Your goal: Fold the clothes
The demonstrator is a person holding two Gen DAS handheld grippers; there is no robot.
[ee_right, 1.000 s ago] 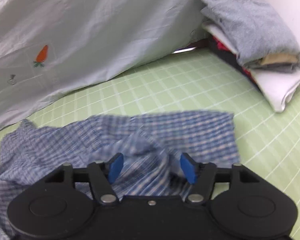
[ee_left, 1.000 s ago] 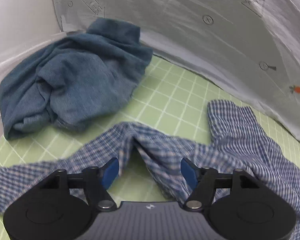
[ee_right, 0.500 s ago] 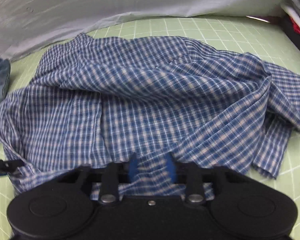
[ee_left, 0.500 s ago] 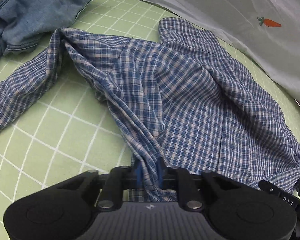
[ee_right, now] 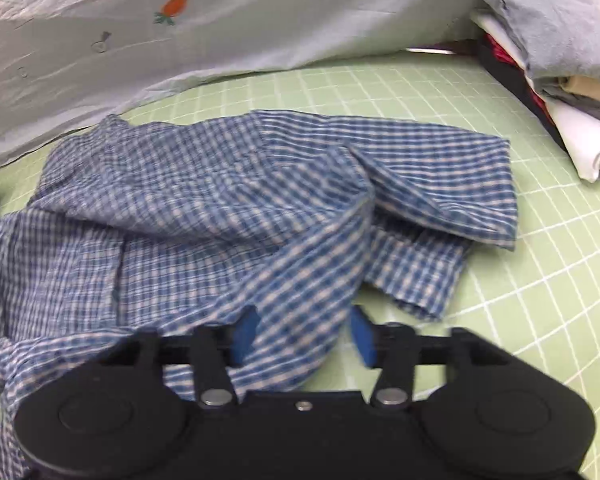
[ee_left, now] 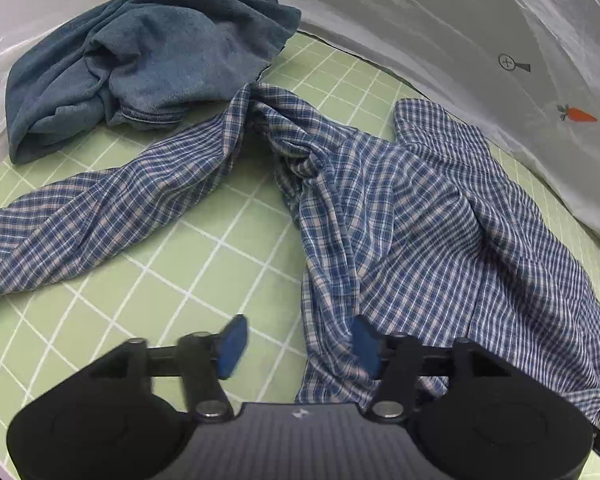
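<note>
1. checked shirt (ee_left: 412,216) lies crumpled on green grid mat (ee_left: 204,264), one sleeve trailing left.
2. left gripper (ee_left: 298,346) spread wide, shirt edge beside its right pad, nothing pinched.
3. right gripper (ee_right: 302,334) spread, shirt fold lying loose between pads.
4. denim heap (ee_left: 140,60) behind shirt; folded stack (ee_right: 560,80) far right.

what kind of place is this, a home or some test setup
Probably a staged clothes-folding station, not a lived-in room: a green gridded mat, a carrot-print sheet hung as backdrop, a stack of folded clothes, and a plaid shirt.
</note>
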